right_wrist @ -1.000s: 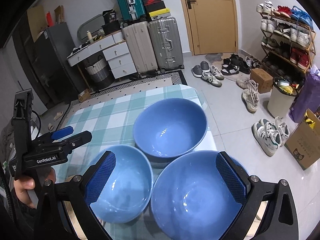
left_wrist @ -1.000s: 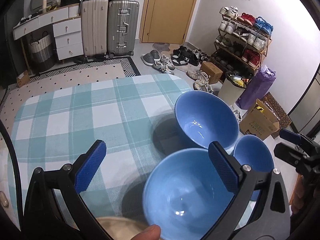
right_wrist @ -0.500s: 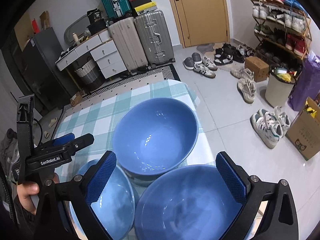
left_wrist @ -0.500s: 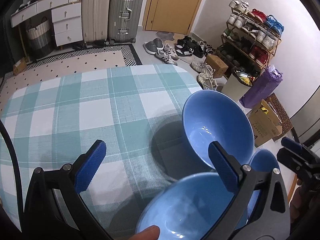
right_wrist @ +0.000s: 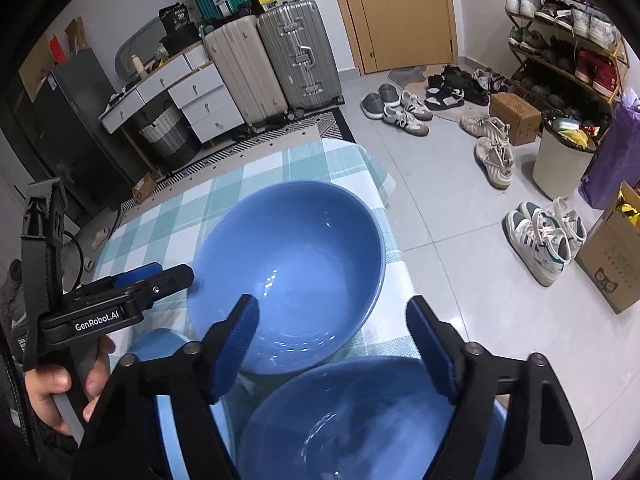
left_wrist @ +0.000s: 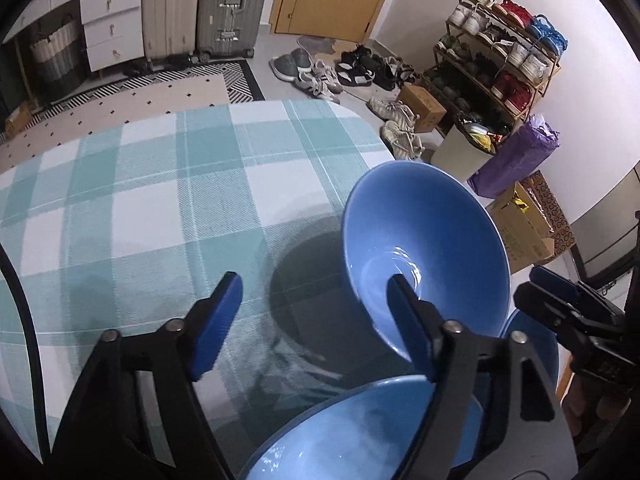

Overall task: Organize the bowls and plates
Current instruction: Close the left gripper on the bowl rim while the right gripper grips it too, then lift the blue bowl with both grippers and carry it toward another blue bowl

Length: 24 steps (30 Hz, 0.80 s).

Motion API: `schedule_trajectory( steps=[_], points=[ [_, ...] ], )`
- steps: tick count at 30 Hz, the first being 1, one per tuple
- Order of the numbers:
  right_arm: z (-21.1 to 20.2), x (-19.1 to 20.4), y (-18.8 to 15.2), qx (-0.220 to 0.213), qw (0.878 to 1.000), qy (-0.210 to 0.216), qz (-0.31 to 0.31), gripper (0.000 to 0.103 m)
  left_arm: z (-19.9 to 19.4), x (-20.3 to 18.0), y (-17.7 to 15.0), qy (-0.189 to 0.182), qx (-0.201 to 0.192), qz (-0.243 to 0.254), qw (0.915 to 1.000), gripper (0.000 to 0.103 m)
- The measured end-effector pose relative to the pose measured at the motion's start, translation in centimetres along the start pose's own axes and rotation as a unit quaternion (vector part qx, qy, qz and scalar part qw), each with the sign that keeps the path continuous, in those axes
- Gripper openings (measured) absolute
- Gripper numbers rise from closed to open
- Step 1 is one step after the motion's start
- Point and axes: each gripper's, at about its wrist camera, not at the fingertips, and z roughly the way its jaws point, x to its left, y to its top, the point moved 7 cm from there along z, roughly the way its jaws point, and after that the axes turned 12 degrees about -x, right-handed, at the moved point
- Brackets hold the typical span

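- My left gripper (left_wrist: 310, 312) has its two blue-padded fingers spread apart and nothing between them; it hangs above the counter (left_wrist: 160, 184), which carries a teal and white checked cloth
- My right gripper (right_wrist: 334, 344) is likewise spread wide and grips nothing; it hangs over the near-right part of the counter
- The far bowl (right_wrist: 288, 264), blue and glossy, sits upright on the cloth near the counter's right edge; in the left wrist view it lies just behind my left gripper's right finger (left_wrist: 408, 320)
- The near-right bowl (right_wrist: 360, 420), also blue, sits close below my right gripper; its rim lies just beside the far bowl, and I cannot tell whether the two rims touch
- The near-left bowl (right_wrist: 188, 400), blue, lies beneath my right gripper's left finger (right_wrist: 236, 344) and is mostly hidden by the gripper body there; in the left wrist view it fills the bottom edge, under my left gripper's right finger
- In the right wrist view my left gripper appears at the left, held in my left hand (right_wrist: 64, 392), with its tips close to the far bowl's left rim but apart from it
- On the floor beyond the counter: two upright suitcases (right_wrist: 272, 60), a white drawer unit (right_wrist: 188, 92), scattered shoes (right_wrist: 404, 108) and a shoe rack (right_wrist: 568, 36) by the wooden door (right_wrist: 396, 12)
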Motion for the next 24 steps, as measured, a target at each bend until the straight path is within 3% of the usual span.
schedule_trajectory(
  steps=[5,9,18,24],
  points=[
    [1.5,-0.5,-0.3,0.014,1.000,0.002,0.001,0.063,1.0,-0.3,-0.2,0.000,0.004,0.004,1.0000,0.056],
    [2.2,-0.7,-0.5,0.017,1.000,-0.001,-0.005,0.047,1.8,-0.8,-0.4,-0.008,0.012,0.013,0.9998,0.039],
    [2.5,-0.8,-0.7,0.010,0.999,-0.023,-0.028,0.022,1.9,-1.8,-0.4,-0.025,0.013,0.021,0.9994,0.015],
    [2.7,-0.7,-1.0,0.014,0.999,-0.023,-0.030,0.019,2.0,-2.1,-0.4,-0.023,0.013,0.032,0.9991,0.010]
  ],
)
